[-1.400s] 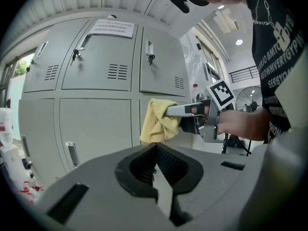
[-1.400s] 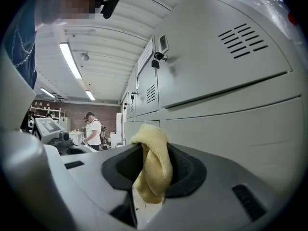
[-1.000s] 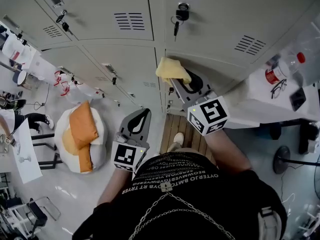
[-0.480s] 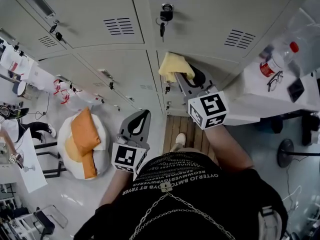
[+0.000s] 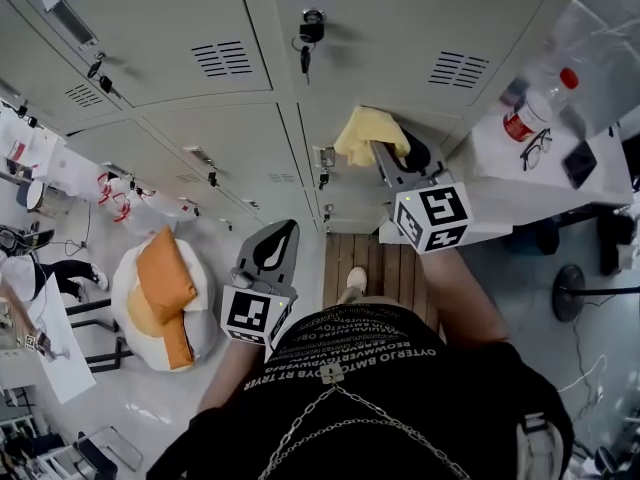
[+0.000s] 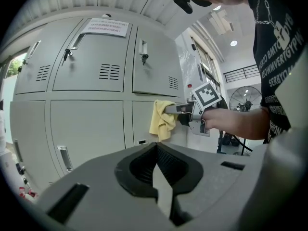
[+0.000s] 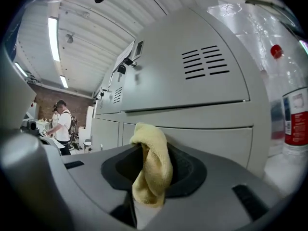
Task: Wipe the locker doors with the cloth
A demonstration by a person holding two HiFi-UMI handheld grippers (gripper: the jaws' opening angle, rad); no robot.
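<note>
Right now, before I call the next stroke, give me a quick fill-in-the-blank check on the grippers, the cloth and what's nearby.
1. The right gripper is shut on a ____ cloth.
2. The left gripper has its jaws together and holds ____.
3. The bottle on the surface beside the lockers has a ____ cap.

Missing words: yellow; nothing; red.

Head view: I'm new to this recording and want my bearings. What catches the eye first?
The yellow cloth stands out, pinched between the fingers of the right gripper and held up to a grey locker door right of centre. Below and to the left of it, the left gripper hangs shut and empty above the floor. An orange and white cushion lies on the floor at left.
</note>
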